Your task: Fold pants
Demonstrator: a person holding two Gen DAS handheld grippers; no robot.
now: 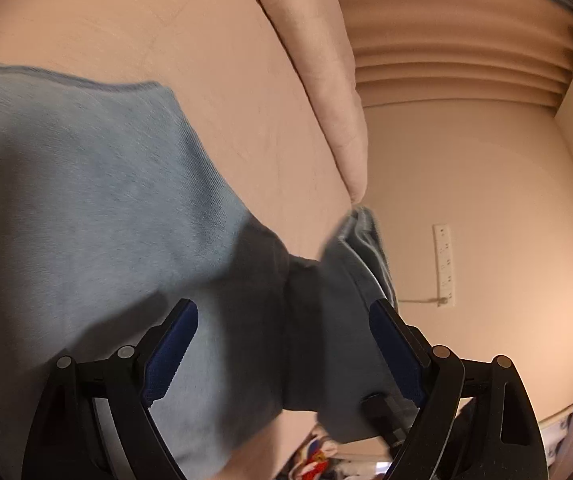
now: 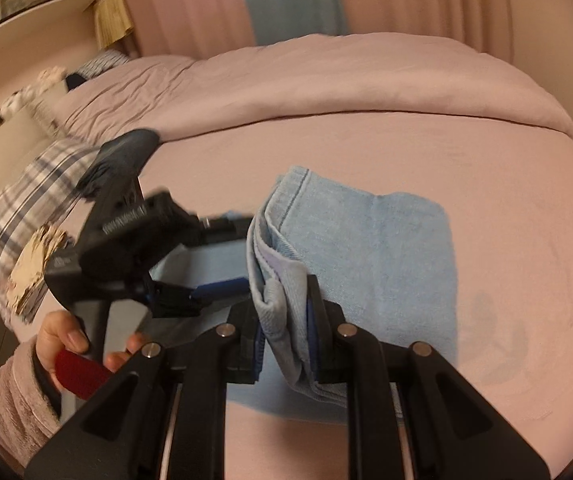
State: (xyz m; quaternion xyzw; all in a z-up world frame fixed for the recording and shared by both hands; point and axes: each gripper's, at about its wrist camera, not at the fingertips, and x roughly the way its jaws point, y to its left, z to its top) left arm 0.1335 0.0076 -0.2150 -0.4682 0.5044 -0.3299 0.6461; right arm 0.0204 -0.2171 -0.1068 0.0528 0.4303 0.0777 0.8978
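1. Two grippers work light blue pants (image 2: 370, 240) lying folded on the pink bed (image 2: 486, 184).
2. Right gripper (image 2: 284, 344) is clamped on a bunched layered edge.
3. Left gripper (image 1: 282, 356) has jaws wide apart, cloth between them, pads not pressing.
4. Soft, light, floppy fabric: best gripped at hems and fold corners.
5. Bare sheet lies beyond; the bed edge and a pillow (image 2: 18, 208) sit leftward.

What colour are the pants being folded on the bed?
Light blue pants, a plain fabric with a stitched hem; clearest in the right wrist view.
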